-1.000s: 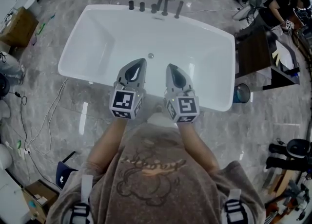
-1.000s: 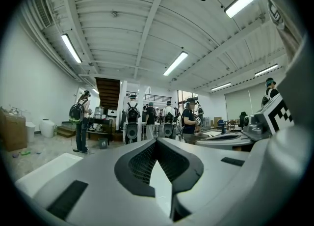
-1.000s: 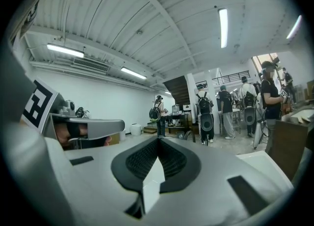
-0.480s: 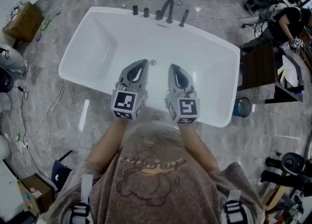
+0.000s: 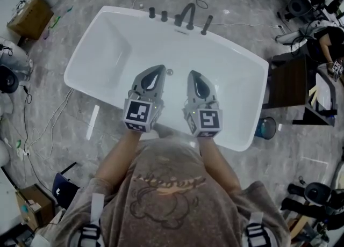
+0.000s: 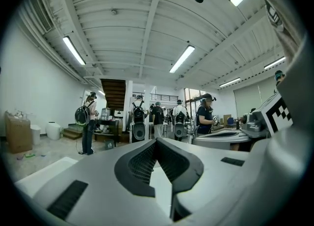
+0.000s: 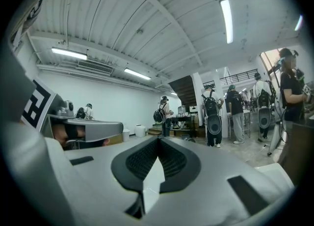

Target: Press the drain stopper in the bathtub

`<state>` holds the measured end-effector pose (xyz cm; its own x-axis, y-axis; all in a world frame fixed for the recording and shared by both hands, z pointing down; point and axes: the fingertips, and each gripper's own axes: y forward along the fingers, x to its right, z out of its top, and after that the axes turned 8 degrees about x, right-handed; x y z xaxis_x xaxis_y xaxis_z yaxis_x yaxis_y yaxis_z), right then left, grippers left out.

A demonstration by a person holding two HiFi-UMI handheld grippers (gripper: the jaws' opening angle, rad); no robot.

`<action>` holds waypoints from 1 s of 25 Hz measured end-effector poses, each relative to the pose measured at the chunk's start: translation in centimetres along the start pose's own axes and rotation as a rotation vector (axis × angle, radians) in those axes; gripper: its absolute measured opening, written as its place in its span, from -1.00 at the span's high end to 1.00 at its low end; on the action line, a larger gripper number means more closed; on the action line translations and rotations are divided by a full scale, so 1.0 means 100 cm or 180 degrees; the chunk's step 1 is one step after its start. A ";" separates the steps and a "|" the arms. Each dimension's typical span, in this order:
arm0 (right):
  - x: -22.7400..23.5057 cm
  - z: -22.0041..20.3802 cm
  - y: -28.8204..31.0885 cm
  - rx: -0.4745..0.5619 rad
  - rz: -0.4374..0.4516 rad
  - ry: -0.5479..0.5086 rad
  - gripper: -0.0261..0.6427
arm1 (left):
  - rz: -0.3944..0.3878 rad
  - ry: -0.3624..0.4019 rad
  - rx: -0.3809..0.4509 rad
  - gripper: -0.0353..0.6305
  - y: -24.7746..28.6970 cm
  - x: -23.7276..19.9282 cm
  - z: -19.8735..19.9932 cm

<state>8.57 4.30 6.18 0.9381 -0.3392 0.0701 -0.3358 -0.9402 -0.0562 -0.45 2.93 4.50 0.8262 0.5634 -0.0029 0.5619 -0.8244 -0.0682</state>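
The white bathtub (image 5: 107, 52) lies below me in the head view. Its small round metal drain stopper (image 5: 170, 72) sits on the tub floor near the middle. Dark faucet fittings (image 5: 188, 15) stand along the far rim. Both grippers hang level over the tub's near half, high above the floor. My left gripper (image 5: 159, 67) points just left of the stopper, and its jaws meet at the tip (image 6: 157, 141) with nothing between them. My right gripper (image 5: 191, 73) is just right of the stopper, its tip (image 7: 158, 141) likewise shut and empty. Both gripper views look out across the room, not into the tub.
A dark wooden side table (image 5: 287, 82) stands at the tub's right end, with a round bluish bin (image 5: 265, 128) beside it. A cardboard box (image 5: 24, 17) and cables (image 5: 32, 128) lie on the marble floor to the left. Several people with backpacks (image 6: 139, 122) stand across the room.
The tub has slid a little lower and rightward in the head view as my head moved. Both grippers keep the same shut pose side by side over the tub.
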 end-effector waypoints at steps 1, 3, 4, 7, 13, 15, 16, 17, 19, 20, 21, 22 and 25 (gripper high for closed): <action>0.001 0.000 0.003 -0.0004 -0.0009 0.0003 0.93 | -0.0009 0.0018 0.0012 0.86 0.002 -0.003 0.000; 0.003 0.002 0.011 0.0018 -0.0038 0.0023 0.93 | -0.0009 0.0035 0.0044 0.86 0.008 -0.008 0.002; 0.004 0.002 0.015 0.0030 -0.0055 0.0036 0.93 | -0.0003 0.0035 0.0059 0.86 0.011 -0.011 0.002; 0.009 -0.002 0.024 0.0020 -0.0103 0.0063 0.93 | -0.0003 0.0034 0.0070 0.86 0.020 -0.018 -0.002; 0.016 -0.014 0.046 -0.0030 -0.0153 0.0044 0.93 | -0.0075 0.0036 0.0036 0.86 0.040 -0.035 -0.015; 0.020 -0.018 0.054 -0.0027 -0.0178 0.0049 0.93 | -0.0102 0.0041 0.0053 0.86 0.048 -0.040 -0.020; 0.023 -0.019 0.059 -0.0015 -0.0189 0.0048 0.93 | -0.0117 0.0041 0.0063 0.86 0.053 -0.043 -0.023; 0.025 -0.020 0.064 0.0008 -0.0197 0.0046 0.93 | -0.0130 0.0041 0.0070 0.86 0.059 -0.046 -0.026; 0.029 -0.024 0.075 0.0052 -0.0204 0.0031 0.93 | -0.0146 0.0022 0.0053 0.86 0.067 -0.052 -0.033; 0.030 -0.027 0.080 0.0059 -0.0208 0.0023 0.93 | -0.0151 0.0003 0.0033 0.86 0.071 -0.055 -0.036; 0.031 -0.032 0.084 0.0051 -0.0215 0.0022 0.93 | -0.0158 -0.0013 0.0016 0.86 0.074 -0.057 -0.041; 0.031 -0.037 0.088 0.0033 -0.0223 0.0027 0.93 | -0.0167 -0.0026 0.0002 0.86 0.077 -0.060 -0.046; 0.032 -0.055 0.102 -0.0006 -0.0218 0.0050 0.93 | -0.0198 -0.0067 -0.0029 0.86 0.087 -0.070 -0.066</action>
<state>7.66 -6.54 11.34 0.9574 -0.2745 0.0893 -0.2710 -0.9613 -0.0489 -1.10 -8.51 10.55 0.7887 0.6145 -0.0201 0.6126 -0.7882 -0.0598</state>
